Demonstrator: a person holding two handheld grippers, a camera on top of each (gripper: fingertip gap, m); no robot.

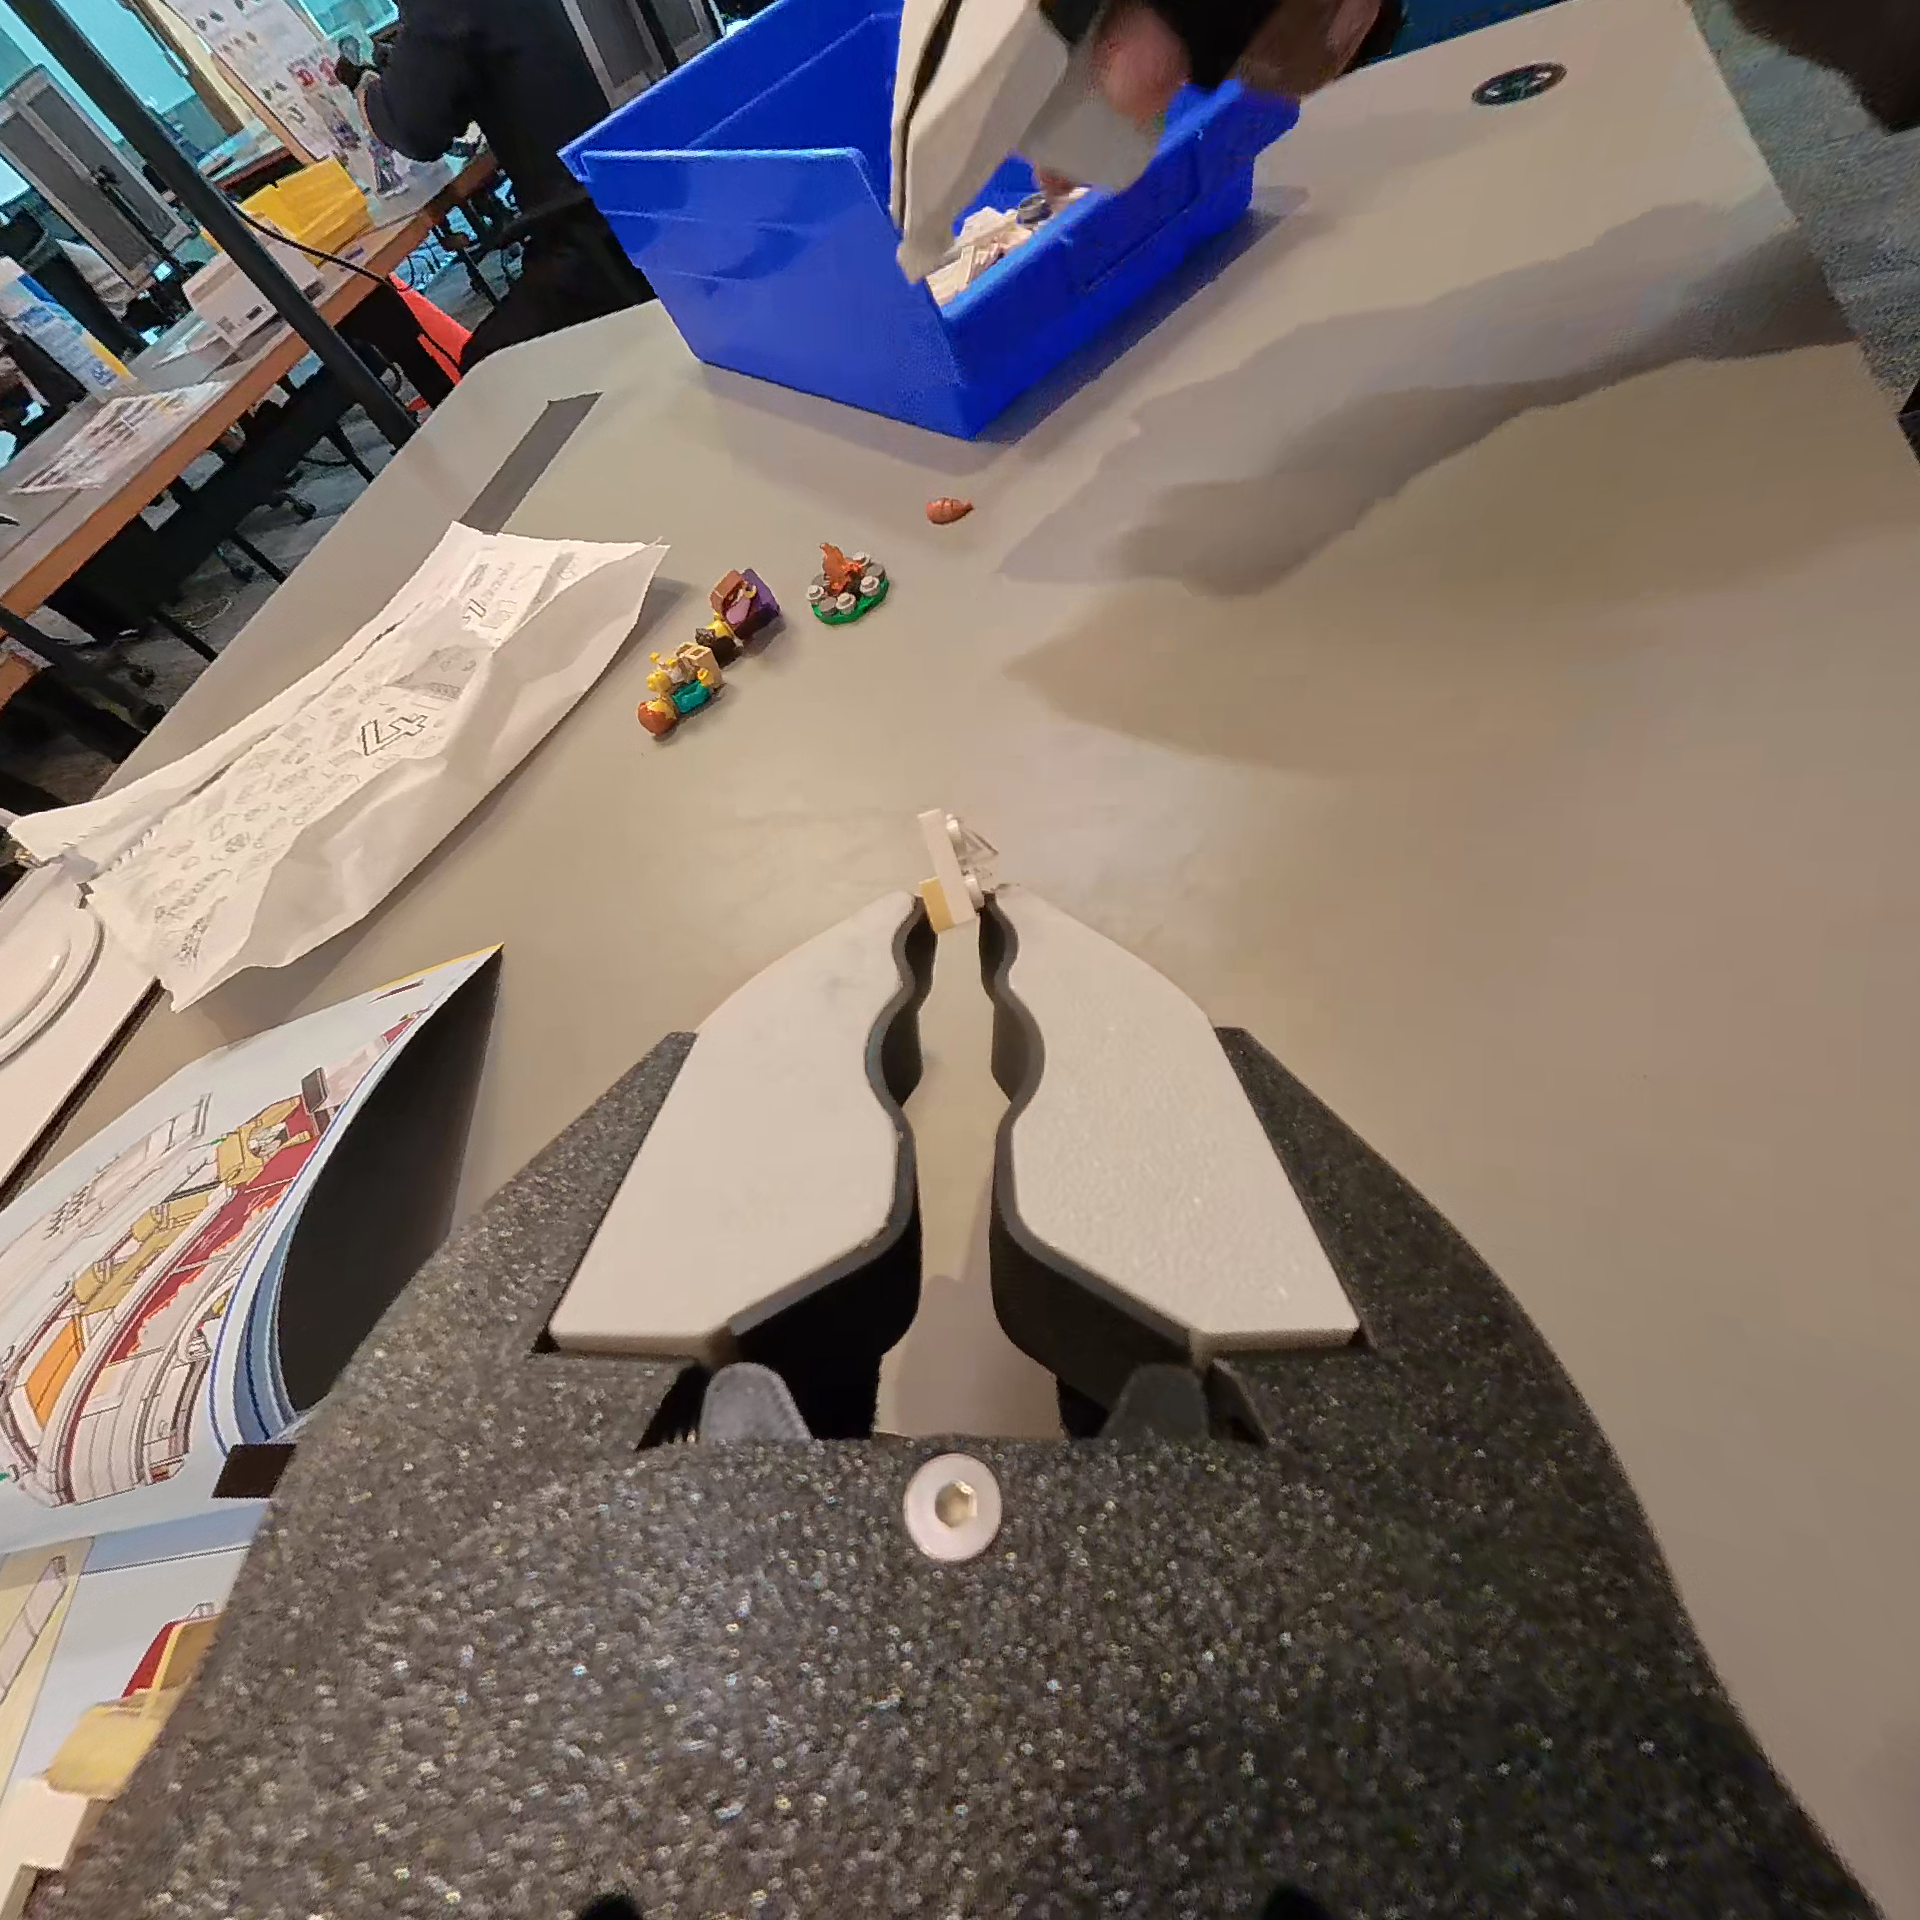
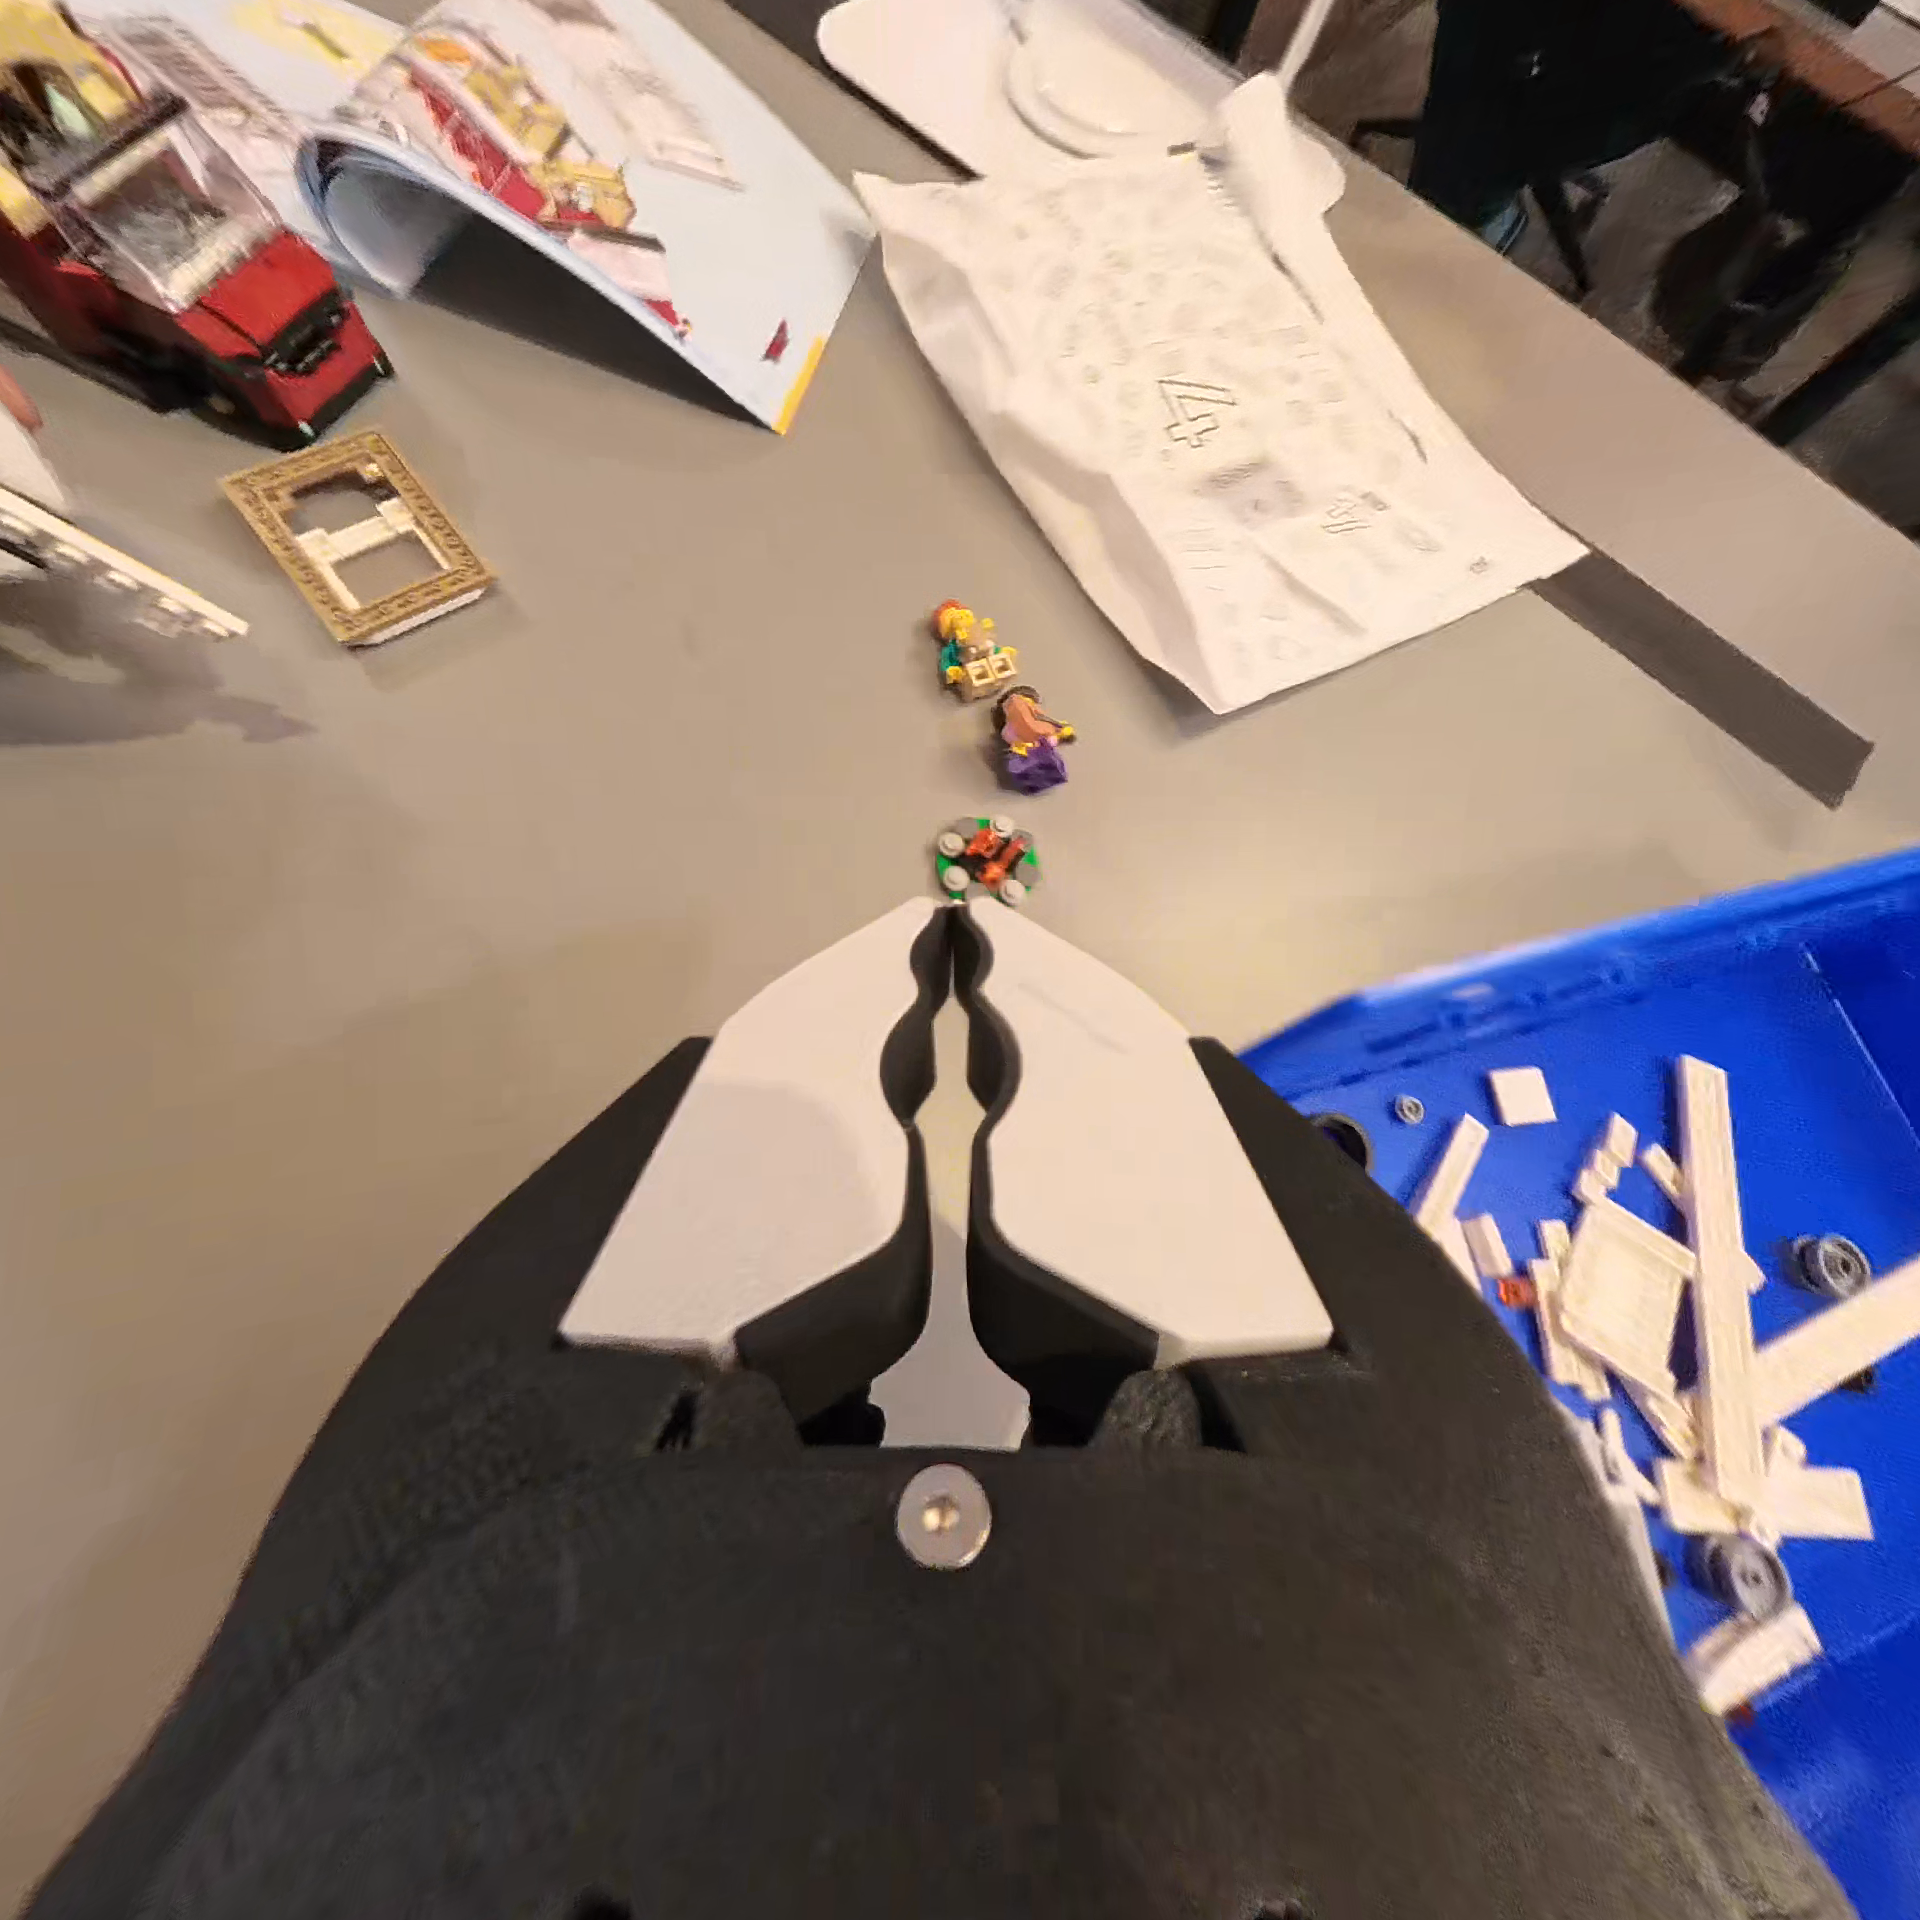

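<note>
My left gripper (image 1: 954,906) is shut on a small white and tan brick piece (image 1: 951,868) with a clear part on it. It holds the piece by its lower end, above the grey table (image 1: 1351,831). My right gripper (image 2: 951,911) is shut with its fingertips pressed together, and I see nothing between them. It hovers just short of a round green plate with an orange piece (image 2: 987,854), beside the blue bin (image 2: 1558,997). In the left wrist view the right gripper (image 1: 920,249) shows blurred over the blue bin (image 1: 790,260).
Two minifigures (image 2: 1029,743) (image 2: 971,649) lie in a row beyond the green plate. A printed paper bag (image 2: 1195,416), an open booklet (image 2: 623,187), a gold frame (image 2: 358,535) and a red model (image 2: 187,281) lie farther off. The bin holds several white pieces (image 2: 1662,1299). A small brown piece (image 1: 949,508) lies near the bin. One gripper's finger ends stand about 20 cm off the other's.
</note>
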